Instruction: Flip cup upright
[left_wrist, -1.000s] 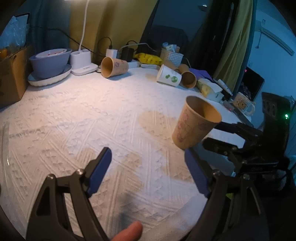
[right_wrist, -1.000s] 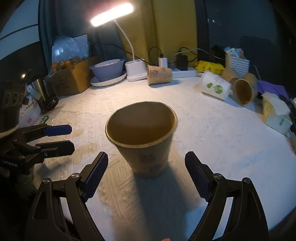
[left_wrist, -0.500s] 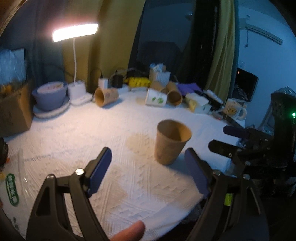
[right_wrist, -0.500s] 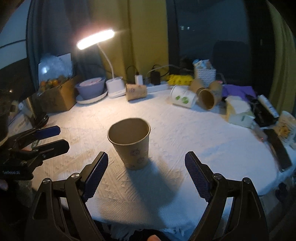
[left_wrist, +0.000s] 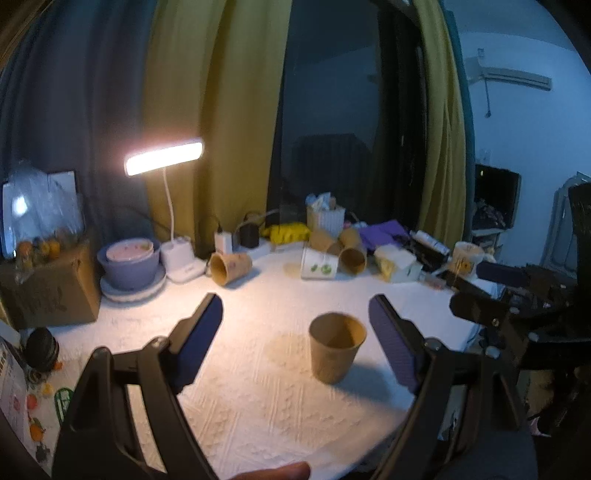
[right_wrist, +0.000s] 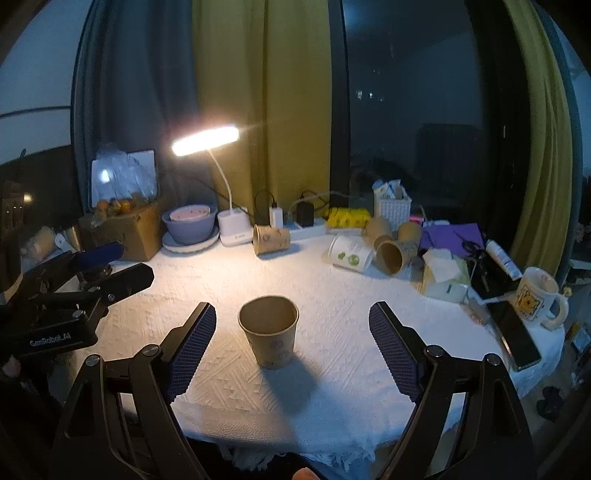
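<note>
Brown paper cup (right_wrist: 269, 330) standing upright, mouth up, on the white-clothed counter (right_wrist: 351, 332), touching neither claw. Right claw (right_wrist: 291, 345) spread wide, the cup between its fingers and nearer the left one. Left claw (left_wrist: 295, 343) likewise spread, the cup (left_wrist: 337, 346) near its right finger. At 12 o'clock, toppled cups (right_wrist: 271, 239) and a lit desk lamp (right_wrist: 205, 139).
</note>
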